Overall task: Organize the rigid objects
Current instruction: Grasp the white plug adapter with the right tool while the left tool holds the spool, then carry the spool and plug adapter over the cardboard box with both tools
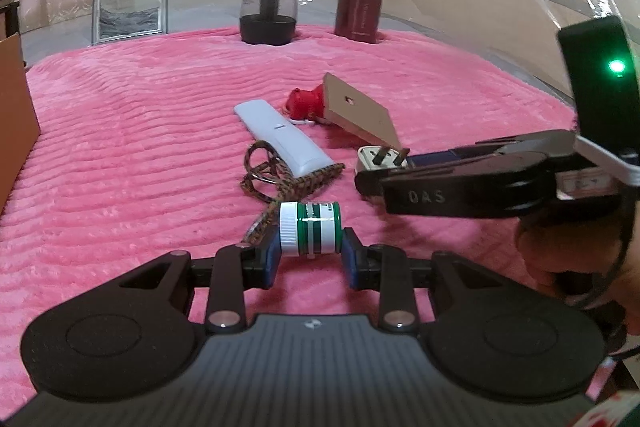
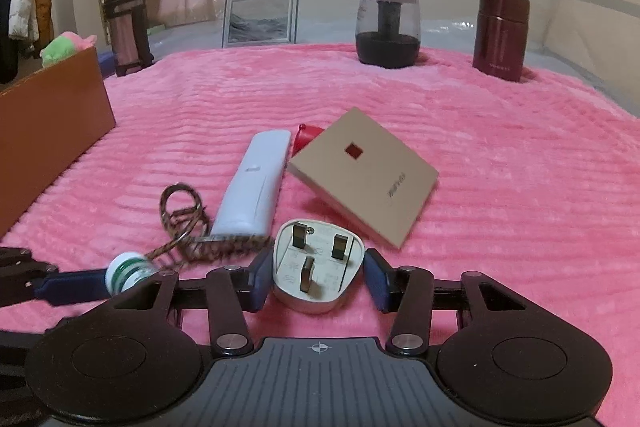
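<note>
- Two grippers work: left gripper (image 1: 310, 259) clamps a green-white bottle (image 1: 310, 229).
- Right gripper (image 2: 316, 281) brackets the white plug (image 2: 318, 267); whether its jaws grip, I cannot tell.
- Tan box (image 2: 362, 177) at one o'clock.

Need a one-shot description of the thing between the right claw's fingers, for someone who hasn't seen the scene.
On the pink ribbed plush blanket, look at the near end of the item cluster, just below the tan flat square box. There, between the right claw fingers, sits a white three-pin plug, the only item with metal prongs pointing up.
</note>
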Action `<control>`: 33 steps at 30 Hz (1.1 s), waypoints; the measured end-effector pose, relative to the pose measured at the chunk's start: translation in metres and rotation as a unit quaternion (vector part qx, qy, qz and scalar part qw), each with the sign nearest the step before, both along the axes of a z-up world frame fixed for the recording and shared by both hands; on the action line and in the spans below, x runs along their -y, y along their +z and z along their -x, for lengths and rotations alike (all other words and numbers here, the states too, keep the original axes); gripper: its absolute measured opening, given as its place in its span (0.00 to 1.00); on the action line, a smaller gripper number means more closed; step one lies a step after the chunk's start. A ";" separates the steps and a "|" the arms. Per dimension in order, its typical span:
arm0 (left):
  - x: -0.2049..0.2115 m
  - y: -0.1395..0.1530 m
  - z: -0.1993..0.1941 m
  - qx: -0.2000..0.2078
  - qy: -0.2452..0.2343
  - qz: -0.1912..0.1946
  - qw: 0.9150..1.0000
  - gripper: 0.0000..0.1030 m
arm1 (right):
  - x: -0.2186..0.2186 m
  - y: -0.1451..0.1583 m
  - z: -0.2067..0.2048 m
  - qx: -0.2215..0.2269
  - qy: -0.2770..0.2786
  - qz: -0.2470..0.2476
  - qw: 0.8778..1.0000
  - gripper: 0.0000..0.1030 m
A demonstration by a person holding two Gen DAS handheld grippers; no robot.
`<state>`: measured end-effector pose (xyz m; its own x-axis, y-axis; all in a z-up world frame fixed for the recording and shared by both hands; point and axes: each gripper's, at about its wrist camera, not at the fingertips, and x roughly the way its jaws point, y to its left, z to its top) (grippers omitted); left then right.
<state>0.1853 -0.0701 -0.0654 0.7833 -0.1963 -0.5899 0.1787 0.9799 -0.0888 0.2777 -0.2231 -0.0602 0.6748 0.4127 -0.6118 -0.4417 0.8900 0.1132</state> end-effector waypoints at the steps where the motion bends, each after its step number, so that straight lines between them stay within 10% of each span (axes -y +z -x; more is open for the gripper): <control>1: 0.000 0.000 0.003 0.000 -0.006 -0.002 1.000 0.26 | 0.002 0.002 0.006 -0.004 0.002 -0.002 1.000 0.41; 12: -0.003 -0.007 0.023 -0.007 -0.020 -0.012 1.000 0.26 | 0.026 0.007 0.060 -0.016 -0.025 -0.003 1.000 0.23; 14: -0.003 -0.007 0.022 -0.007 -0.020 -0.012 1.000 0.26 | 0.028 0.006 0.060 -0.019 -0.034 -0.012 0.999 0.26; 18: -0.002 -0.008 0.021 -0.004 -0.021 -0.014 1.000 0.26 | 0.029 0.006 0.061 -0.013 -0.049 -0.021 0.998 0.62; 33: 0.001 -0.013 0.016 0.001 -0.008 -0.012 1.000 0.26 | 0.024 0.006 0.042 -0.008 -0.038 -0.026 0.999 0.61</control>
<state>0.1694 -0.0716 -0.0780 0.7819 -0.1943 -0.5924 0.1938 0.9789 -0.0653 0.2353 -0.2469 -0.0544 0.6962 0.3916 -0.6016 -0.3706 0.9139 0.1659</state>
